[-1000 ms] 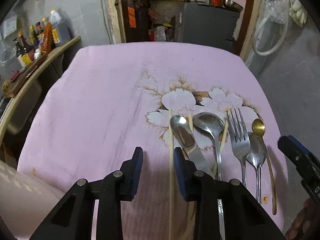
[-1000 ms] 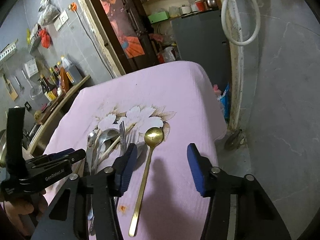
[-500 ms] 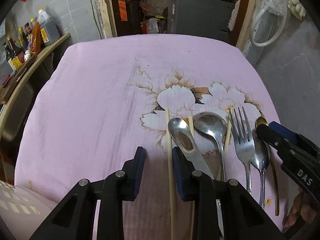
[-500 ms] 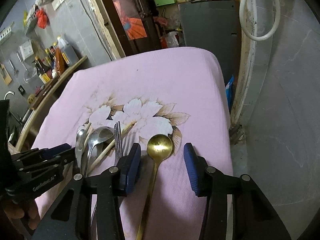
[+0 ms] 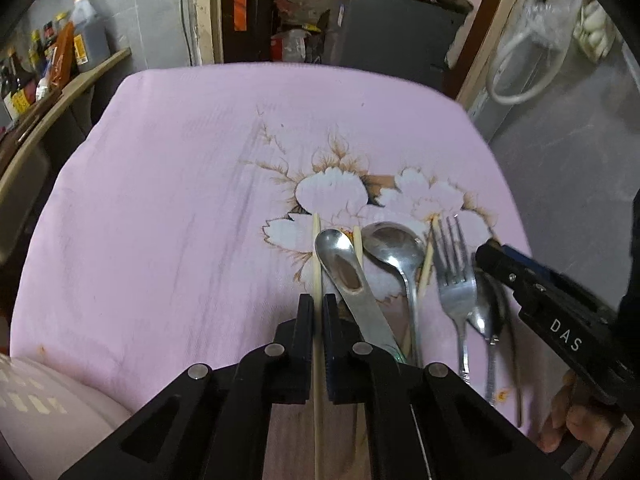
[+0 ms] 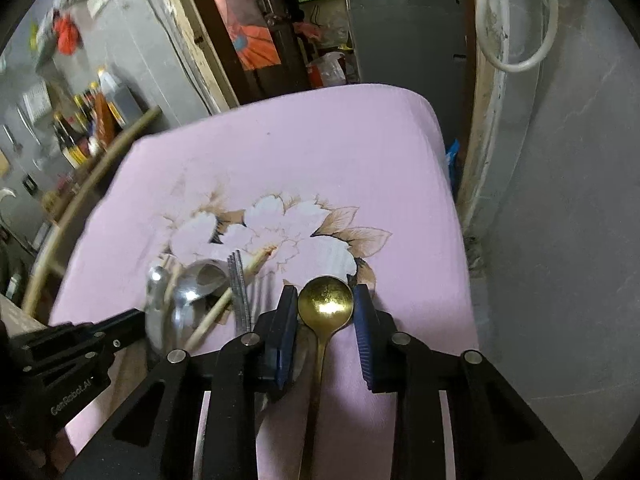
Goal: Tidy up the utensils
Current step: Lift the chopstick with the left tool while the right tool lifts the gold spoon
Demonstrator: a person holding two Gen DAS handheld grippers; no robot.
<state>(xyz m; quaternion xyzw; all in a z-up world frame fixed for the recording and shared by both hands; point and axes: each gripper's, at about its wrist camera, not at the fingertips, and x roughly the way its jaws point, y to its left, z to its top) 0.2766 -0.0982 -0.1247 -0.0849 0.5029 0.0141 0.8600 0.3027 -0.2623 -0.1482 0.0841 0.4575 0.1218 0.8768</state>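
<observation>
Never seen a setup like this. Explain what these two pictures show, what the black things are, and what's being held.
No robot here: a person holds a pair of black tongs in each hand, each with a camera looking along its fingers. In the left view, the left tongs are shut on a chopstick. In the right view, the right tongs straddle a gold spoon, not quite closed on it. On the pink cloth also lie a fork, steel spoons and more chopsticks.
</observation>
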